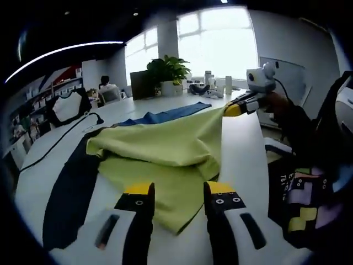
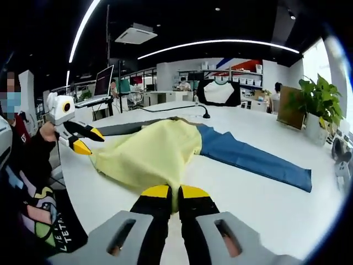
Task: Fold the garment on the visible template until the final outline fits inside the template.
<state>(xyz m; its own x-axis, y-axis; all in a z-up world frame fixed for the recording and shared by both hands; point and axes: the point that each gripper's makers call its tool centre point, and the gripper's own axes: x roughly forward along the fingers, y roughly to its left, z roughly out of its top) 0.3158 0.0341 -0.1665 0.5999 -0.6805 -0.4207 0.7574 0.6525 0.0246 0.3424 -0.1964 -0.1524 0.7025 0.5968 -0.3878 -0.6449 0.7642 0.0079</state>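
Observation:
A yellow-green garment (image 1: 165, 149) lies rumpled on the white table (image 1: 248, 165), over a blue strip (image 1: 171, 114) and a dark strip (image 1: 71, 182). My left gripper (image 1: 179, 190) is open, its yellow-tipped jaws standing wide over the garment's near hem. My right gripper (image 1: 231, 109) comes in from the right and holds one edge lifted off the table. In the right gripper view, my right gripper (image 2: 175, 192) is shut on the garment's (image 2: 149, 154) edge. The open left gripper (image 2: 89, 141) hovers by the cloth's left side. The blue strip (image 2: 253, 157) runs off to the right.
A potted plant (image 1: 168, 72) and a dark monitor (image 1: 142, 84) stand at the table's far end. A black cable (image 1: 60, 135) runs along the left. A person's patterned black clothing (image 1: 300, 193) is close on the right. Bottles (image 1: 218, 83) stand by the window.

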